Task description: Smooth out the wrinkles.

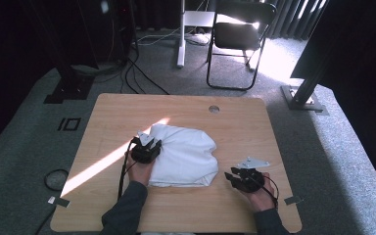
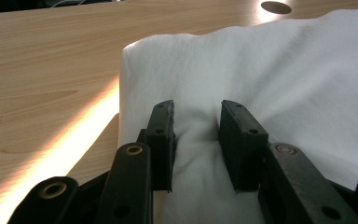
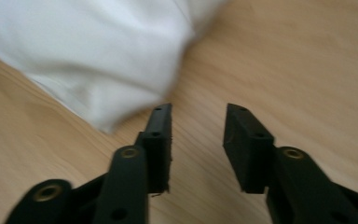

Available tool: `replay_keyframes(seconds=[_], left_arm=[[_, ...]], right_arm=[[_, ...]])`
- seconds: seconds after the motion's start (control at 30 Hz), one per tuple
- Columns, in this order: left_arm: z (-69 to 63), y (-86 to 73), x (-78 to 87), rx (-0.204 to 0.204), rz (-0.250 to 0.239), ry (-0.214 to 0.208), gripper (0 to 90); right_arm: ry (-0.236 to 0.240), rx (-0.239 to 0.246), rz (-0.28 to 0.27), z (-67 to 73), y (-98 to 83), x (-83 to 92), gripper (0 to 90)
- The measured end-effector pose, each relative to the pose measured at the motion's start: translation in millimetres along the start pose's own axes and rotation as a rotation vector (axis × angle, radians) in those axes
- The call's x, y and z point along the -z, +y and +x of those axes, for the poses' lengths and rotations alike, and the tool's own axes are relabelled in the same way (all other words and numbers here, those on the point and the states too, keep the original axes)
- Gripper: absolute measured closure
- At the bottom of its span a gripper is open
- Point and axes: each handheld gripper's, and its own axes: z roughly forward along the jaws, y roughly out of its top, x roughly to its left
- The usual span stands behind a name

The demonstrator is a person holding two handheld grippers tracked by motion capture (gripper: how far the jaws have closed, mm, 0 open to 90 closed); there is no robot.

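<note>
- A person sits at a light wooden table (image 1: 127, 112), forearms entering from the bottom of the high view, a two-jaw claw in each hand
- A folded white cloth (image 1: 183, 154) lies in the middle of the table, a soft bundle whose long axis runs roughly from upper left to lower right of the frame
- The left claw (image 1: 149, 143) rests on the cloth's left edge, just left of centre in the high view
- In the left gripper view its jaws stand partly closed with a ridge of white cloth (image 2: 261, 93) bunched up between them; the pads press into the fabric, so it looks clenched on that fold
- The right claw (image 1: 231, 174) sits at the lower right of the high view, just beside the cloth's lower right corner but apart from it
- In the right gripper view, which is blurred, its jaws are released, with bare wood between them; the white cloth (image 3: 98, 56) lies toward the upper left of that frame
- The key relation: the cloth lies to the left of the right claw, while the left hand (image 1: 139, 172) is already on it and pinning that side
- A black chair (image 1: 240, 34) and cables stand on the grey floor at the top of the high view
</note>
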Motion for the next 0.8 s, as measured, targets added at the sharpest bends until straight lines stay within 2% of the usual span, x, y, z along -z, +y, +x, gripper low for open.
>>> replay_keyframes(seconds=[0.03,0.07,0.1,0.13,0.2,0.27,0.33,0.37,0.4,0.43,0.47,0.6,0.63,0.67,0.8], left_arm=[[-0.2,0.1,-0.1,0.002,0.000,0.000,66.8],[-0.2,0.1,-0.1,0.002,0.000,0.000,66.8],[-1.1,0.1,0.1,-0.001,0.000,0.006,66.8],[-1.2,0.1,0.2,-0.001,0.000,0.007,66.8],[-0.6,0.1,0.3,0.002,0.000,0.003,66.7],[0.0,0.2,0.5,-0.001,0.002,0.000,66.7],[0.3,0.3,0.3,-0.001,0.002,-0.002,66.7],[0.4,0.3,0.2,-0.001,0.001,-0.003,66.7],[0.4,0.3,0.2,-0.001,0.001,-0.003,66.7],[0.5,0.2,0.1,-0.003,0.001,-0.004,66.7],[0.6,0.1,0.1,-0.003,0.000,-0.005,66.7],[1.1,0.1,0.2,-0.001,0.000,-0.007,66.7],[0.8,0.3,0.1,-0.002,0.001,-0.010,66.6],[0.4,0.6,0.0,-0.005,0.003,-0.008,66.6],[2.1,1.0,0.0,0.005,0.007,-0.014,66.6]], right_arm=[[0.024,0.011,-0.033,3.9,2.4,1.4,56.5],[0.024,0.011,-0.033,3.9,2.4,1.4,56.5],[0.072,0.045,-0.047,17.6,8.3,-3.7,55.0],[0.091,0.076,-0.027,26.6,10.6,-10.7,55.1],[0.066,0.137,0.007,42.8,12.7,-28.6,56.4],[0.040,0.136,0.024,49.4,14.5,-45.1,52.0],[0.041,0.127,0.060,49.9,15.7,-56.1,53.6],[0.025,0.136,0.087,49.6,15.1,-59.4,58.1],[0.025,0.136,0.087,49.6,15.1,-59.4,58.1],[0.013,0.141,0.106,48.9,14.0,-60.4,70.8],[0.024,0.133,0.129,46.6,11.3,-56.3,86.9],[0.036,0.130,0.094,44.4,8.1,-36.1,87.7],[0.081,0.133,0.019,41.5,-1.3,-9.7,87.4],[0.110,0.131,-0.019,39.9,-6.9,0.9,87.3],[0.072,0.104,-0.024,29.4,-26.5,25.3,80.9]])
